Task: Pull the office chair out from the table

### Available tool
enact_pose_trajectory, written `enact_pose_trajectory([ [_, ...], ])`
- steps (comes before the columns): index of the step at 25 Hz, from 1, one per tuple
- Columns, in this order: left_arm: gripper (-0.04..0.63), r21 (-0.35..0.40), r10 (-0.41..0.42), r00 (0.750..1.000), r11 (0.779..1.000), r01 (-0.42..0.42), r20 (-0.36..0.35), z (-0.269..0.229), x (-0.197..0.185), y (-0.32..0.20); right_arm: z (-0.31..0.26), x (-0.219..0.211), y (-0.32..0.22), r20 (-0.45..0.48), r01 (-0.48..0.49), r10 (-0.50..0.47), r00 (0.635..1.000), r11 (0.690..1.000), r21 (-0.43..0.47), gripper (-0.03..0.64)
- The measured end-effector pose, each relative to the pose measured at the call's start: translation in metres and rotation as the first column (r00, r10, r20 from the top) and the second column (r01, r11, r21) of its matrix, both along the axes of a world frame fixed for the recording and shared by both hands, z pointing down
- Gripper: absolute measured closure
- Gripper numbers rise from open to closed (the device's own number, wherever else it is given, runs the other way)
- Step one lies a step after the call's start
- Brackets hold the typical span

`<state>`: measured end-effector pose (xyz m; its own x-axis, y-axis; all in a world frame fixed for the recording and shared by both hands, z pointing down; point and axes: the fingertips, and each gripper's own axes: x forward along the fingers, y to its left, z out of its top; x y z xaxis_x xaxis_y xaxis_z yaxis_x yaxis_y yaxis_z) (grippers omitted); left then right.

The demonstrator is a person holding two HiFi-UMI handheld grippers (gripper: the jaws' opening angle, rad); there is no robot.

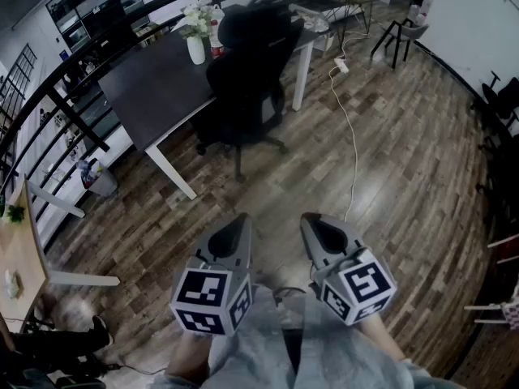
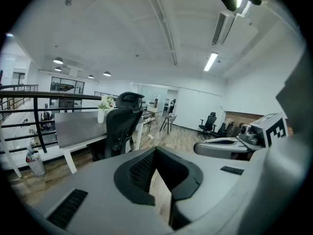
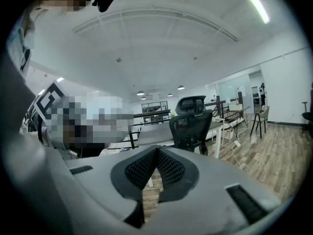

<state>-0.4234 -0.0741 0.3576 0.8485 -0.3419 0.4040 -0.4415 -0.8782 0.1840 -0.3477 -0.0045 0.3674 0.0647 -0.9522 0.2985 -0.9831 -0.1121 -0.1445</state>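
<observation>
Two hand-held grippers are hanging side by side low in the head view, both angled slightly downward toward the furniture ahead, and neither is touching anything. The left gripper (image 1: 242, 219) is showing its jaws pressed together with nothing pinched; in the left gripper view the dark mesh pads are meeting at the tip, with only a sliver of floor showing through the seam below them. The right gripper (image 1: 309, 217) is likewise closed and empty, and its pads are meeting in the right gripper view. Each is carrying a marker cube (image 1: 209, 298) printed with black-and-white square patterns; these are blocky code shapes, not letters or a brand name.

The office chair (image 1: 247, 71), black with a mesh back and a headrest, is standing well ahead of both grippers. It is sitting close against the edge of the table (image 1: 150, 83), a dark top on white legs, with its back turned toward the person. A white vase (image 1: 196, 50) of pale flowers is standing on the table, with a red bottle (image 1: 216, 48) just beside it; its label is too small to read. A white cable (image 1: 351, 132) is trailing across the wooden floor (image 1: 405, 160) to a power strip (image 1: 340, 66) near the table's far leg.
</observation>
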Motion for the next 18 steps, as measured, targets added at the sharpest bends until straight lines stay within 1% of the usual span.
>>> enact_pose_trajectory([
  [12, 0.584, 0.014, 0.004, 1.0, 1.0, -0.004, 0.018, -0.004, 0.023, 0.018, 0.0, 0.022, 0.013, 0.018, 0.007, -0.007, 1.0, 1.0, 0.006, 0.614],
  [18, 0.584, 0.02, -0.013, 1.0, 1.0, 0.012, 0.025, -0.004, 0.042, 0.027, 0.001, 0.045, 0.027, 0.026, -0.006, 0.005, 1.0, 1.0, 0.017, 0.614],
])
